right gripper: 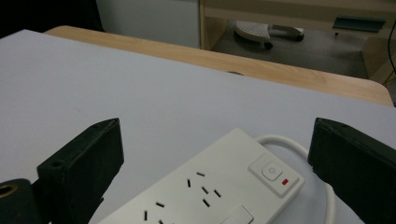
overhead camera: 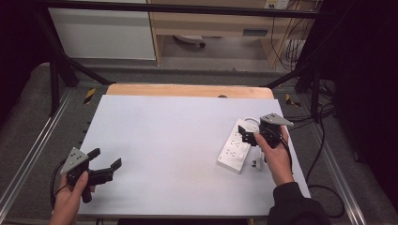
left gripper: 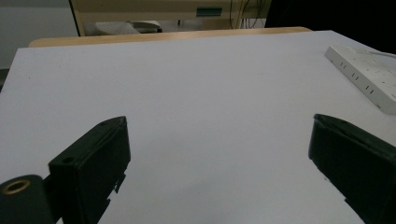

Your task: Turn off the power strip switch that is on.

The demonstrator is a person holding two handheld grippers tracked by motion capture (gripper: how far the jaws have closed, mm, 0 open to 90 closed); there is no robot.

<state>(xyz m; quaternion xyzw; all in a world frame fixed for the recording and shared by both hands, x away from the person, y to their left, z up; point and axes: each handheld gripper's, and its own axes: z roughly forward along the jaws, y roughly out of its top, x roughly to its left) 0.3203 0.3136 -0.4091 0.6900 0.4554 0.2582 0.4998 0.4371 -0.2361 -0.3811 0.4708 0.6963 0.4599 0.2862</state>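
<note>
Left gripper [overhead camera: 104, 160] at the near left edge of the table [overhead camera: 164, 140], jaws wide, empty, idle well apart from the work. Right gripper [overhead camera: 248, 136] hovers over the white power strip [overhead camera: 237, 146] at the right side, jaws wide and straddling its switch end [right gripper: 275, 173], likely lined up to grasp it.

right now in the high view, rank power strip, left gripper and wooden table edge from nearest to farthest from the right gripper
1. power strip: directly under the right gripper, at the table's right side.
2. wooden table edge: along the far side, beyond the strip.
3. left gripper: across the table, at the near left corner.
</note>
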